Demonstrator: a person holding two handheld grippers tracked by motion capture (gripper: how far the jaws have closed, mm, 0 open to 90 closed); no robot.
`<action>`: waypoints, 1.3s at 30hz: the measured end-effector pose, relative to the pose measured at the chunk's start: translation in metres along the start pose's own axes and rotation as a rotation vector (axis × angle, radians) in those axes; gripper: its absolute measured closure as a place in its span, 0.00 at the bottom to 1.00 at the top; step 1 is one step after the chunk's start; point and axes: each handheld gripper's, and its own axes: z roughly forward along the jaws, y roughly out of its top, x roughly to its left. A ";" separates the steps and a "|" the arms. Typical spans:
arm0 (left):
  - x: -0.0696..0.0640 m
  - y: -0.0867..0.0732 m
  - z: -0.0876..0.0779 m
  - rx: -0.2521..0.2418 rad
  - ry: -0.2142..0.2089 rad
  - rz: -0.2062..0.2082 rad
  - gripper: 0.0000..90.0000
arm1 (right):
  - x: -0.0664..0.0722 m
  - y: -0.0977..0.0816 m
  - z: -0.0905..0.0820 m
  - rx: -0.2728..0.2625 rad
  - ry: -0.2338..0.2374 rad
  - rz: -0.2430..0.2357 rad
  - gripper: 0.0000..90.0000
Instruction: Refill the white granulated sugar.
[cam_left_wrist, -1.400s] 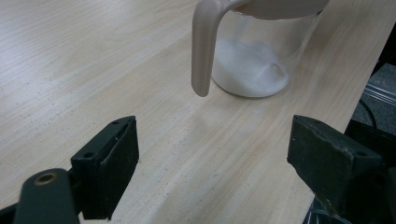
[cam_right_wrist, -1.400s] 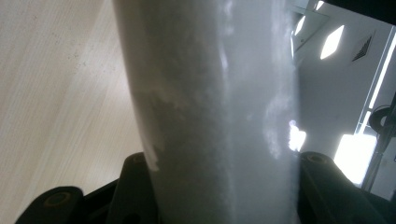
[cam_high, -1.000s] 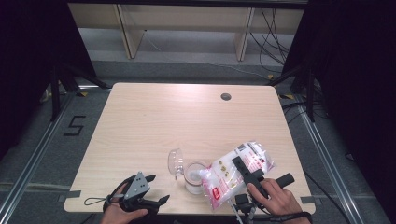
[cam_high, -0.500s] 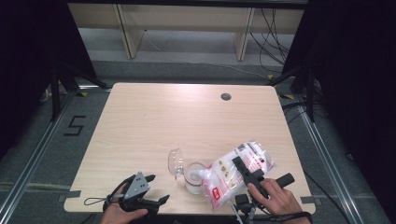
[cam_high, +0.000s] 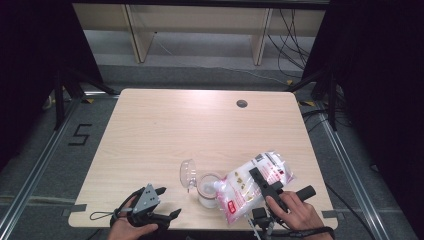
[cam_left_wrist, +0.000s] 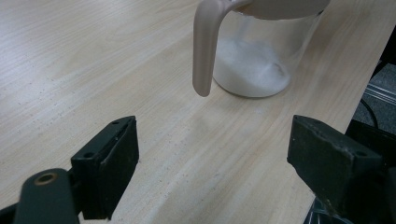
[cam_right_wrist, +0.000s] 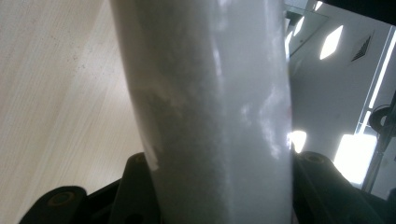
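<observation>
The right gripper (cam_high: 264, 186) is pinching a plastic bag (cam_high: 250, 182) of white powder, w/ its jaws pressing on both sides of the bag; in the right gripper view the bag (cam_right_wrist: 210, 107) is standing between the two jaws and touching both. The bag is tilting w/ its lower corner over the mouth of a glass jar (cam_high: 208, 189), which is standing near the front edge of the table (cam_high: 200, 125). The jar (cam_left_wrist: 261, 60) is already holding a layer of white powder at the bottom, approx. a third full, so I judge the pouring is partly done. The bag is looking quite full, so much is left to pour. The jar lid (cam_high: 188, 173) is hanging open at the left side, not yet closed. The left gripper (cam_high: 161, 202) is resting on the table left of the jar, apart from it, w/ jaws spread wide and nothing between them.
</observation>
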 end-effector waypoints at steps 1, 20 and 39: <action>0.002 0.001 -0.001 0.006 0.027 0.031 0.18 | 0.000 0.000 0.000 0.000 0.001 0.001 0.67; 0.002 0.000 -0.003 0.003 0.032 0.009 0.18 | 0.000 0.000 -0.001 0.003 -0.002 -0.003 0.68; 0.003 0.000 -0.003 0.011 0.027 0.018 0.18 | -0.003 0.001 -0.001 -0.013 -0.016 -0.018 0.68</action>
